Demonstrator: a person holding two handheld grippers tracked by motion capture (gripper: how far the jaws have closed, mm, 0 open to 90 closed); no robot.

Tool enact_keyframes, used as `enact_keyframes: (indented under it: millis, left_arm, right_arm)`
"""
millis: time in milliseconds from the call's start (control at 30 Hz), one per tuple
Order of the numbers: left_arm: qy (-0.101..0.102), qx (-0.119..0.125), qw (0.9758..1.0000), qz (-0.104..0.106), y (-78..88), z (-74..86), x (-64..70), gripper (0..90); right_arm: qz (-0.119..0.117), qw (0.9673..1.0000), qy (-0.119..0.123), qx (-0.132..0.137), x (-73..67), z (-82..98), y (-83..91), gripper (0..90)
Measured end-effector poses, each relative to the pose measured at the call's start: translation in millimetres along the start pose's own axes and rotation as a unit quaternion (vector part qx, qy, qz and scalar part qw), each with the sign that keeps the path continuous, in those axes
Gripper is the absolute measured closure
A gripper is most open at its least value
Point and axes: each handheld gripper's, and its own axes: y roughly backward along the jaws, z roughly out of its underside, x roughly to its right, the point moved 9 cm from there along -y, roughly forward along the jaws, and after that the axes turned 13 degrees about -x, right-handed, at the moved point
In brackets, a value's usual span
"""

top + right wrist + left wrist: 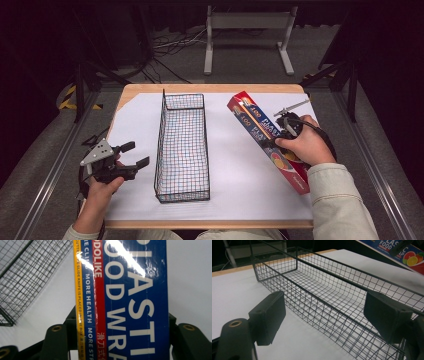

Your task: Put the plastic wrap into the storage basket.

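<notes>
Right claw (pixel 280 136) gripping diagonal box (pixel 260 135)

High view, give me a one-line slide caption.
Right gripper clamps a plastic wrap box beside the wire basket, left gripper open.

The left black two-jaw tongs (pixel 131 155) gape wide, held level in the left hand (pixel 100 187); the right black tongs (pixel 280 135) are clamped, wrist bent inward.

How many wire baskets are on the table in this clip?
1: a black wire basket lies lengthwise mid-table, between the open left gripper and the plastic wrap box held in the right gripper.
</notes>
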Motion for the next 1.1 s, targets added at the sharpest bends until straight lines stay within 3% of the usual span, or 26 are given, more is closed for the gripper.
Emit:
enact_keyframes:
  millis: [100, 200, 233, 367, 500, 600, 767, 800, 867, 900, 1000, 1100]
  left_arm:
    - [0.002, 0.000, 1.0000, -0.001, 0.4, 0.2, -0.7, 18.7]
    - [0.000, -0.001, 1.0000, -0.002, 0.7, 0.4, -1.4, 18.8]
    - [0.000, 0.000, 1.0000, -0.002, 0.6, 0.2, -1.3, 18.8]
    - [0.002, 0.003, 1.0000, -0.002, 0.7, -0.1, -1.1, 18.8]
    - [0.003, 0.004, 1.0000, 0.000, 0.6, -0.1, -1.1, 18.8]
    - [0.008, 0.004, 1.0000, -0.001, 1.0, -0.1, -1.5, 18.8]
    - [0.007, 0.006, 1.0000, -0.001, 2.0, -0.3, -2.0, 18.8]
    - [0.006, 0.007, 1.0000, -0.001, 2.1, -0.6, -2.1, 18.8]
    - [0.006, 0.007, 1.0000, -0.001, 2.1, -0.7, -2.0, 18.8]
    - [0.006, 0.007, 1.0000, -0.001, 2.1, -0.6, -2.0, 18.8]
    - [0.006, 0.007, 1.0000, 0.000, 2.2, -0.7, -1.9, 18.8]
    - [0.008, 0.009, 0.9999, 0.001, 2.6, -1.0, -1.4, 18.8]
  right_arm:
    - [0.004, 0.9995, -0.028, 0.013, -1.0, -5.2, 7.4, 40.8]
    - [0.018, 0.9970, -0.063, 0.041, 1.0, -11.6, 16.3, 40.8]
    - [0.018, 0.9970, -0.063, 0.041, 1.0, -11.6, 16.3, 40.8]
    - [0.028, 0.9929, -0.100, 0.058, 1.7, -15.5, 24.1, 41.0]
    - [0.032, 0.9862, -0.147, 0.068, 1.4, -19.3, 31.5, 41.0]
    - [0.026, 0.9785, -0.188, 0.081, -0.2, -23.2, 37.9, 41.1]
    - [0.039, 0.9697, -0.225, 0.087, -1.4, -26.9, 42.6, 41.3]
    - [0.039, 0.9697, -0.225, 0.087, -1.4, -26.9, 42.6, 41.3]
    - [0.041, 0.9654, -0.242, 0.089, -2.5, -28.5, 44.0, 41.3]
    - [0.041, 0.9654, -0.242, 0.089, -2.5, -28.5, 44.0, 41.3]
    - [0.040, 0.9580, -0.270, 0.089, -3.7, -29.9, 44.1, 41.3]
    - [0.043, 0.9533, -0.285, 0.091, -5.7, -32.7, 43.7, 41.3]
